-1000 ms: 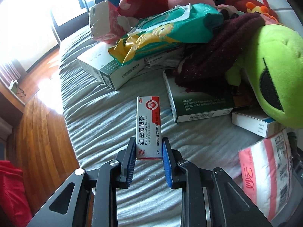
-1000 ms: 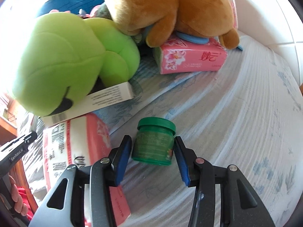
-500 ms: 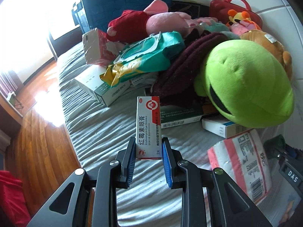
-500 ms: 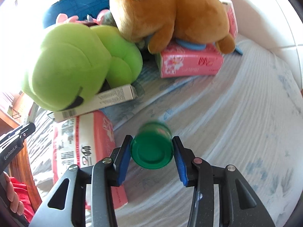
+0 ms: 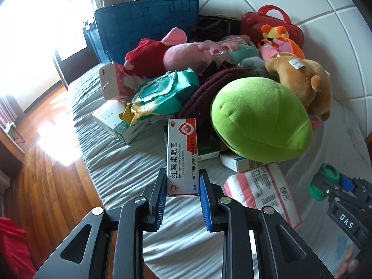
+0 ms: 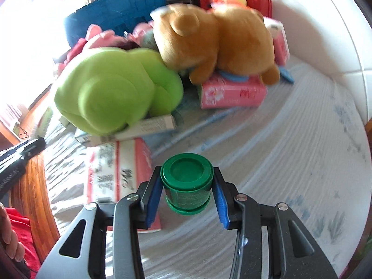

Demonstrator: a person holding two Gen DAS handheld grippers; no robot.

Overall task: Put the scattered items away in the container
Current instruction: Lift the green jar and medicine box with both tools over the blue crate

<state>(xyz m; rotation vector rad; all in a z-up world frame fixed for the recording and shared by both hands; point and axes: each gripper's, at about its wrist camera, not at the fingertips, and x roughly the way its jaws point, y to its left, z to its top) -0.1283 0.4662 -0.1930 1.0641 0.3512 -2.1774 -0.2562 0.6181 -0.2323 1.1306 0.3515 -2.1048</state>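
Observation:
My left gripper (image 5: pixel 183 183) is shut on a white and red ointment box (image 5: pixel 182 153), held upright above the grey striped bed cover (image 5: pixel 130 162). My right gripper (image 6: pixel 187 186) is shut on a small green jar (image 6: pixel 187 182), lifted off the bed; that jar (image 5: pixel 324 181) also shows at the right edge of the left wrist view. A dark blue crate (image 5: pixel 148 25) stands at the far end of the bed, behind the pile of toys; the same blue crate (image 6: pixel 116 16) appears at the top of the right wrist view.
A green plush (image 5: pixel 260 118), a brown bear (image 5: pixel 302 79), a pink and red plush (image 5: pixel 160 55), a teal wipes pack (image 5: pixel 162 93), white boxes (image 5: pixel 116 123) and pink tissue packs (image 6: pixel 232 93) crowd the bed. A red case (image 5: pixel 272 23) leans on the tiled wall. Wooden floor (image 5: pixel 41 174) lies left.
Both grippers have risen with their loads. The green jar has left the bed and tipped so its lid faces the camera. The blue crate has come into fuller view.

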